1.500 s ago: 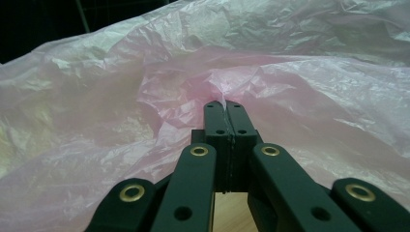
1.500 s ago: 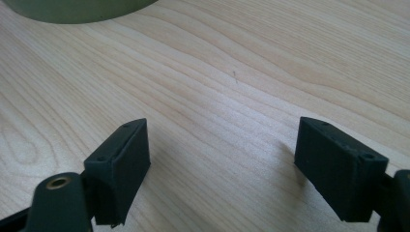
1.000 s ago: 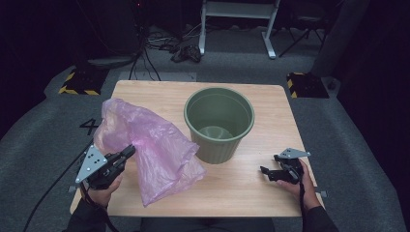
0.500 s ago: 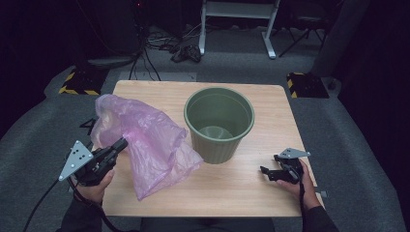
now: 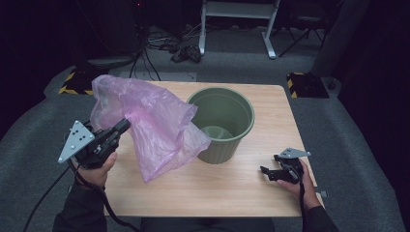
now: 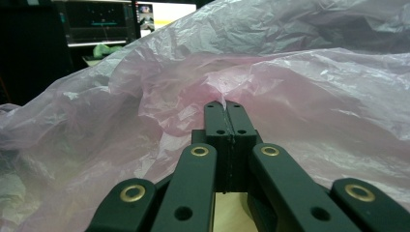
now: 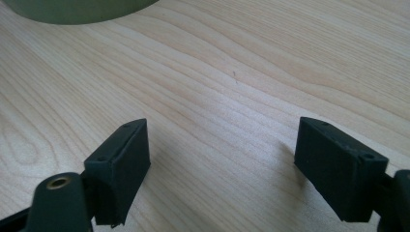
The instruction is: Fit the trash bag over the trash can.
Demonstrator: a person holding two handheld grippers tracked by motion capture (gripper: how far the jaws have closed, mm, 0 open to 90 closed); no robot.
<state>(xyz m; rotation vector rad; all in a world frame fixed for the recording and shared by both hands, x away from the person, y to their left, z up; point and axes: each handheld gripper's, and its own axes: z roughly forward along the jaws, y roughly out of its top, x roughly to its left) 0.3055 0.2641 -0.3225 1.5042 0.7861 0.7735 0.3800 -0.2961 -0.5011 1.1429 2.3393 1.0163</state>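
A crumpled pink plastic bag [image 5: 154,123] hangs above the left half of the wooden table [image 5: 232,186], draped against a green bucket [image 5: 225,123] at the table's middle. My left gripper [image 5: 123,126] is shut on a fold of the bag [image 6: 270,82]; in the left gripper view the two pads press together with thin film pinched between them. My right gripper [image 5: 265,170] rests low at the table's right front, held in a hand. Its jaws stand wide open over bare wood [image 7: 227,121], with nothing between them. The bucket's base [image 7: 72,9] lies beyond them.
The bucket is empty and upright, its inside bottom visible. Around the table lies grey carpet [image 5: 348,145] with cables, a white stand's feet [image 5: 237,29] and yellow-black striped blocks [image 5: 72,82] behind. Bare wood spreads across the table's front.
My left gripper has risen and drawn the pink bag up off the table, so the bag now hangs taller against the bucket. The right gripper has stayed where it was.
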